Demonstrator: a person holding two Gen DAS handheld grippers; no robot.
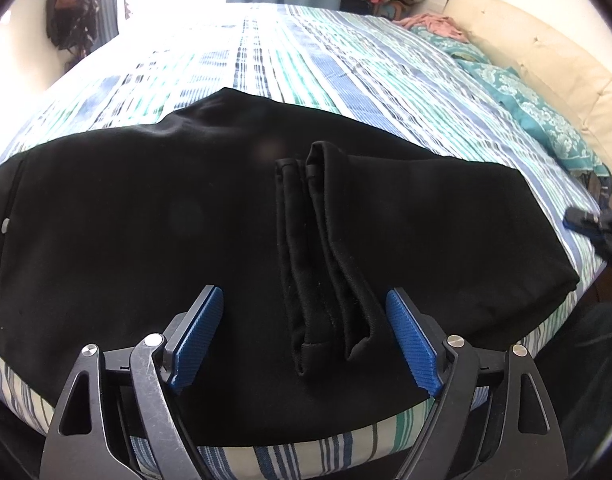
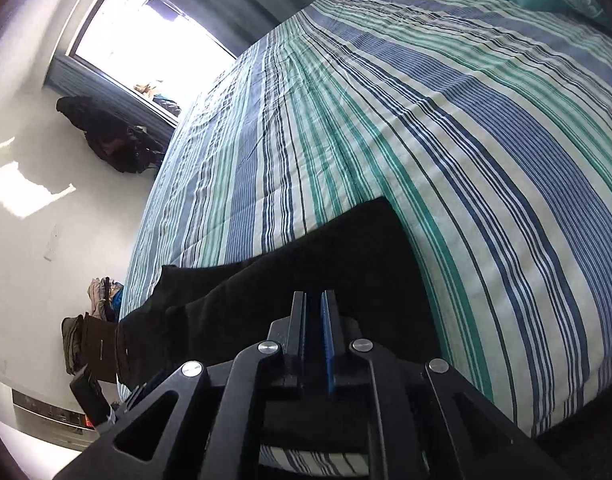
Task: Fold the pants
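From the left wrist camera, the black folded fabric pants (image 1: 210,216) lie flat across the near edge of the bed with the blue, green and white striped cover (image 1: 326,68), their leg cuffs (image 1: 330,264) doubled back on top. The left tool (image 1: 304,312) stands wide apart above them, gripping nothing.

From the right wrist camera, the right tool (image 2: 314,316) has its blue pads nearly together over the pants (image 2: 346,252); whether cloth is pinched cannot be told.
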